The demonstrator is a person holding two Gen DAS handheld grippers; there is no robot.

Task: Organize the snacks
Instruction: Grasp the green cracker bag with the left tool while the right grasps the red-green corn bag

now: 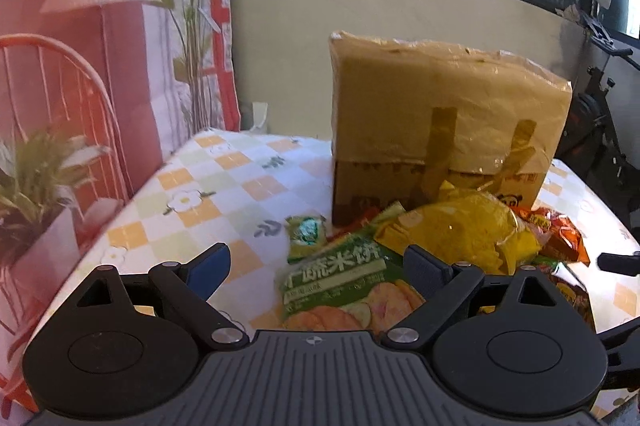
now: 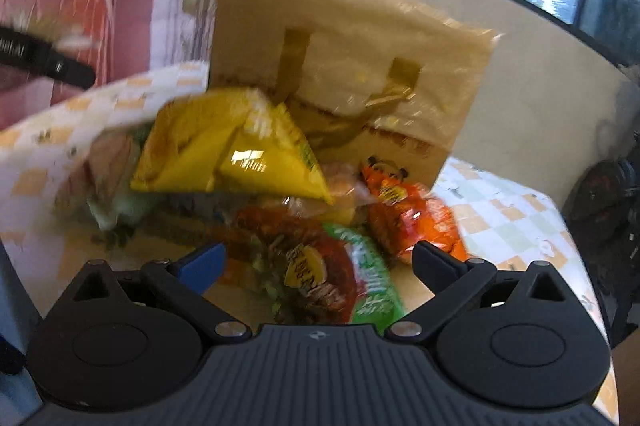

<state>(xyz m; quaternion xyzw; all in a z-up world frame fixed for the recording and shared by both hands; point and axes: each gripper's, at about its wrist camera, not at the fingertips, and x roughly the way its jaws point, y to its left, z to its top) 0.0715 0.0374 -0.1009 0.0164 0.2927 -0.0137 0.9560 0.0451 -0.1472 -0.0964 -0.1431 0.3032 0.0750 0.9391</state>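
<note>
A pile of snack bags lies on the checked tablecloth (image 1: 208, 194) in front of a tall cardboard box (image 1: 440, 114) (image 2: 352, 66). My left gripper (image 1: 316, 262) is open above a green rice-cracker bag (image 1: 340, 282); a small green packet (image 1: 306, 236) and a yellow bag (image 1: 460, 230) lie just beyond it. My right gripper (image 2: 318, 254) is open over a red bag (image 2: 312, 266) and a green bag (image 2: 372, 286). The yellow bag (image 2: 232, 154) and an orange bag (image 2: 412, 214) lie farther on. Neither gripper holds anything. The right wrist view is blurred.
A red wire chair (image 1: 52, 98) and potted plants (image 1: 36, 182) stand left of the table. An exercise bike (image 1: 600, 130) is at the right, and a wall with windows lies behind. Bare tablecloth stretches left of the box.
</note>
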